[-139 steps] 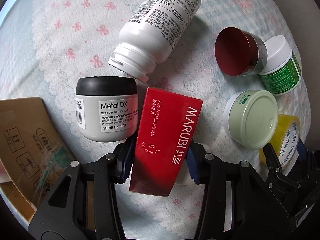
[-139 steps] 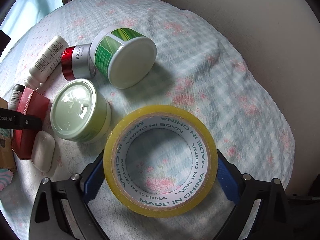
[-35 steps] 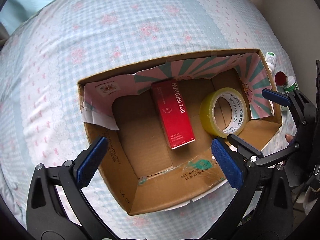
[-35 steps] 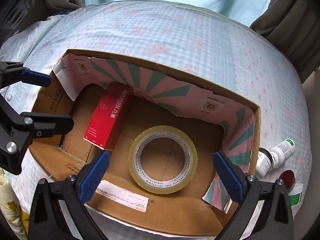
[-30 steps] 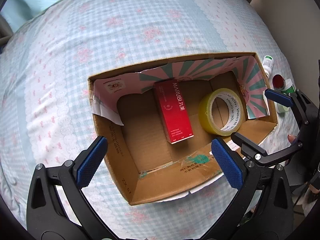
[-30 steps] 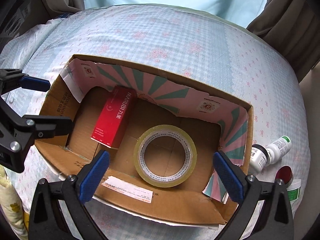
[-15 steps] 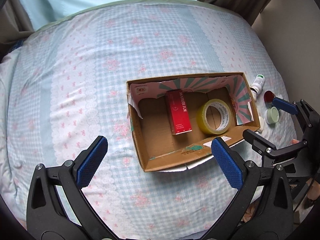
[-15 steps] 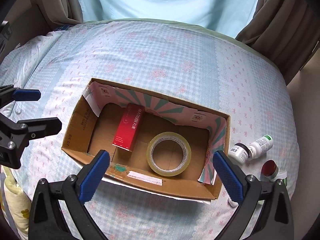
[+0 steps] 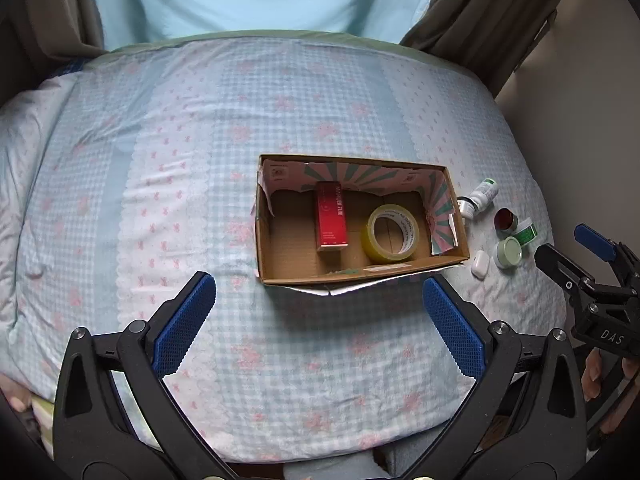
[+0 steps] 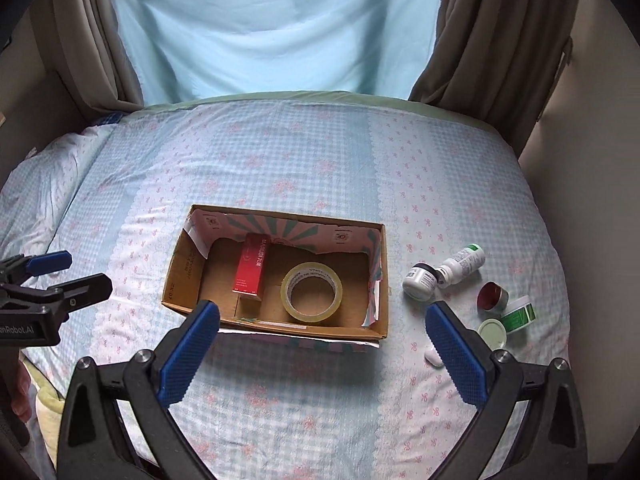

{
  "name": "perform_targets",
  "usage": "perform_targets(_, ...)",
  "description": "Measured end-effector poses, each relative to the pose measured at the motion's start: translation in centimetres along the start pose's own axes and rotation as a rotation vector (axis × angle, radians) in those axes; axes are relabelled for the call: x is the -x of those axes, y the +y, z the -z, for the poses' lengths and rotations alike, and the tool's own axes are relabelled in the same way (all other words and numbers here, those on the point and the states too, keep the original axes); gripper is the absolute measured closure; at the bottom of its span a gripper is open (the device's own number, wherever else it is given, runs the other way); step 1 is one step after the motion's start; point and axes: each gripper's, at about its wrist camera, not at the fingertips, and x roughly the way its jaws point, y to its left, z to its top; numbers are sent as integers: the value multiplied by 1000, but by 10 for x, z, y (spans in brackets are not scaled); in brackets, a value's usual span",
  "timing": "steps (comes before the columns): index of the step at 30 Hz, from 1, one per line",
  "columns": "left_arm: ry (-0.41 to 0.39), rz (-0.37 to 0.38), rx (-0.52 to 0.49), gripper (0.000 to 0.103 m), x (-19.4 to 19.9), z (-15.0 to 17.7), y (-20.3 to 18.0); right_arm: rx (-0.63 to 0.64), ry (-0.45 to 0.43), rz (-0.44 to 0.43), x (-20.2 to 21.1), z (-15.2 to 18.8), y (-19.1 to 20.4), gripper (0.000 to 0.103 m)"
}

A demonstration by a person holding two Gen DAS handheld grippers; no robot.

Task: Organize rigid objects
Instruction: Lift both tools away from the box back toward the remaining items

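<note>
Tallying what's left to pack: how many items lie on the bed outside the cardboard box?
6, all right of the box: grey jar, white bottle, red-lidded jar, green-labelled jar, pale green jar, white case. Others may be hidden.

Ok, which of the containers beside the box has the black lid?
The grey jar, nearest the box, touching the white bottle's mouth. The other jars' lids are red, white and pale green.
</note>
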Motion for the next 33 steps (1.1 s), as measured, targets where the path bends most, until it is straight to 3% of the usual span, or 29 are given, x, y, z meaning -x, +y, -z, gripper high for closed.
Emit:
perform_targets(6, -34, -37, -10, 0, 22, 12, -38, -126, -34, 37, 32, 13, -48, 0)
perform_targets(15, -78, -43, 12, 0, 26, 12, -143, -135, -75, 75, 58, 24, -154, 0)
perform_targets(24, -47, -55, -42, 0, -10, 4, -262, -98, -48, 78, 46, 43, -265, 0)
perform_targets(33, 58, -51, -136, 0, -69, -9, -318, -137, -6, 58, 17, 54, -333, 0)
